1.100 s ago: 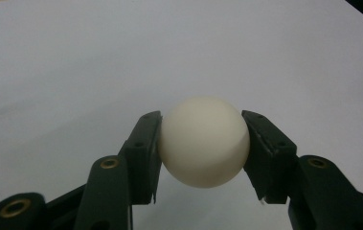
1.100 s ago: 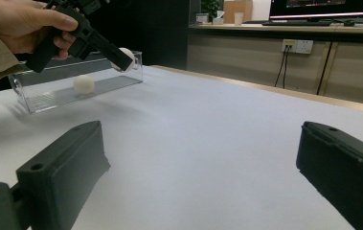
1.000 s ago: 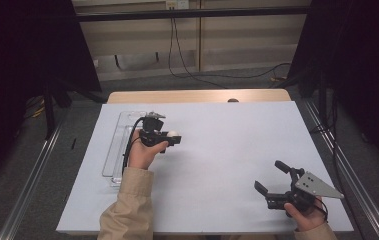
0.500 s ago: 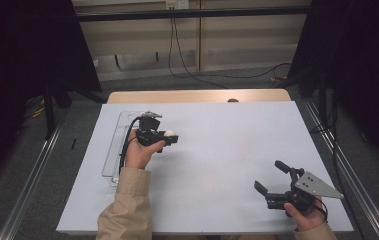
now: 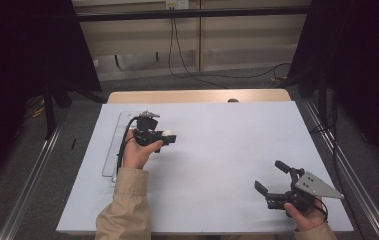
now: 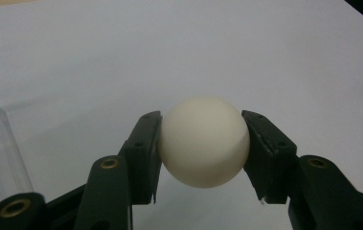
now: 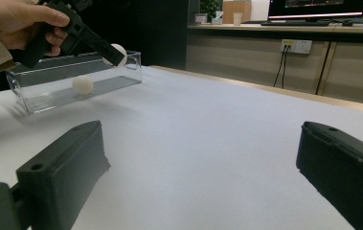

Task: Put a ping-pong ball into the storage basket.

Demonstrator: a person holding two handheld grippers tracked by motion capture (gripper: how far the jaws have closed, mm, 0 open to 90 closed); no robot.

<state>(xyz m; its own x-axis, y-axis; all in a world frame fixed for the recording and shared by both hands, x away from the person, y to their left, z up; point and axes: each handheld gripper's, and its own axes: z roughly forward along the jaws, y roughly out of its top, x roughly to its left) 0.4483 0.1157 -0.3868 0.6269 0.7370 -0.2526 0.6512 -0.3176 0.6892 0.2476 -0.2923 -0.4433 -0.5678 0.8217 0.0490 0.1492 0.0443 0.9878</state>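
A white ball (image 6: pixel 203 141) is clamped between the two black jaws of my left gripper (image 5: pixel 169 136), which is shut on it. In the right gripper view this ball (image 7: pixel 118 53) hangs above the table beside the end of a clear plastic box (image 7: pixel 73 79). A second white ball (image 7: pixel 82 84) lies inside that box. My right gripper (image 5: pixel 270 175) rests near the table's front right corner, its jaws spread wide with nothing between them.
The clear box (image 5: pixel 113 150) lies lengthwise along the left side of the white table top (image 5: pixel 227 140). A wooden strip (image 5: pixel 197 96) borders the far edge. Metal rails run along both sides of the table, and cables lie on the floor beyond.
My left gripper with the ball has drifted slightly left, toward the clear box. The right gripper has stayed where it was.
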